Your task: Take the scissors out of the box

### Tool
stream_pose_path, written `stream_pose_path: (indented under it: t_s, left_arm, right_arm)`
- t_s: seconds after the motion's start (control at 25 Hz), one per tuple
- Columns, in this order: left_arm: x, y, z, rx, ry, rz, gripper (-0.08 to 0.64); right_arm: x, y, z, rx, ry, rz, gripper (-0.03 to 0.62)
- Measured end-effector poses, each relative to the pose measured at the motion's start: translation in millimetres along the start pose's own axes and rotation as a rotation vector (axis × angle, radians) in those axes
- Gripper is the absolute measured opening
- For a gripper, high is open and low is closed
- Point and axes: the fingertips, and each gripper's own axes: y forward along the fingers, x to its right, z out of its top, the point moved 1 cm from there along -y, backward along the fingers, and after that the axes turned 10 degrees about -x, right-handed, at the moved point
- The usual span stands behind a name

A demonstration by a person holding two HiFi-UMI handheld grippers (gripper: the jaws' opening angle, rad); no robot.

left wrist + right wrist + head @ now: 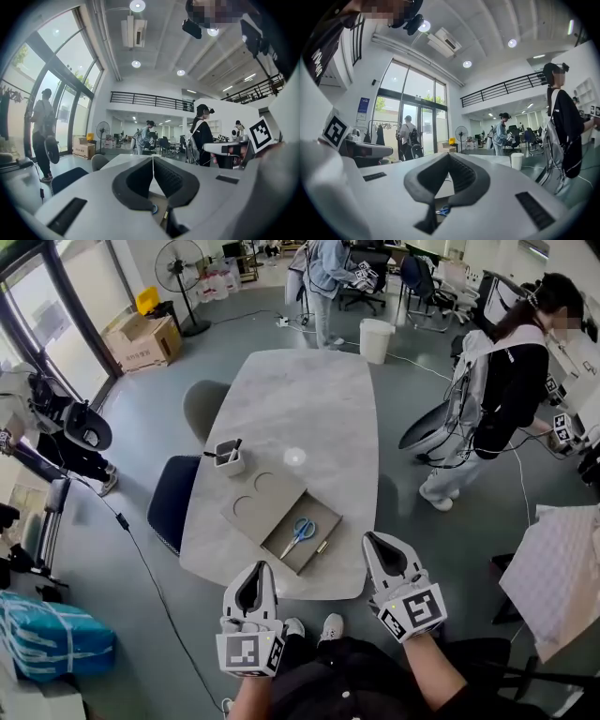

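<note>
Scissors (pixel 301 530) in box (pixel 321 516), left gripper (pixel 254 567), right gripper (pixel 374 539) level

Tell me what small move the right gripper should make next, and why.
Probably open the right gripper and bring it toward the scissors: its jaws are shut and empty at the near edge of the table, while the scissors lie uncovered in the box.

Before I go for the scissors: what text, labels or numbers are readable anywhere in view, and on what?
No text is readable anywhere.
The blue wall poster: print too small.
The cardboard carton: markings too small.
Cubes on the left gripper and right gripper: square code patterns, no words.
The scissors and their box: no label visible.
</note>
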Motion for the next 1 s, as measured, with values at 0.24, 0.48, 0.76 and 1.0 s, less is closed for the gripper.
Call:
stream_pose_path:
  t_s: [0.24, 0.48, 0.76, 1.0]
  left_arm:
    - [-9.0, 9.5, 2.4, -0.006, -0.006, 0.012, 0.017]
    - [-18.9, 32.1, 17.4, 0.025, -0.009, -0.007, 0.017]
    - [-30.8, 56.2, 30.8, 0.052, -0.018, -0.032, 0.017]
    - [-36.5, 70.5, 24.1, 0.028, -0.022, -0.060, 0.017]
  right_arm:
    - [1.7, 18.2, -1.3, -0.014, -0.005, 0.021, -0.003]
    - [7.9, 40.8, 14.2, -0.005, -0.058, 0.031, -0.003]
    - [4.9, 71.0, 28.9, -0.003, -0.090, 0.080, -0.003]
    - [-6.4, 104.9, 11.4, -0.092, -0.178, 0.211, -0.003]
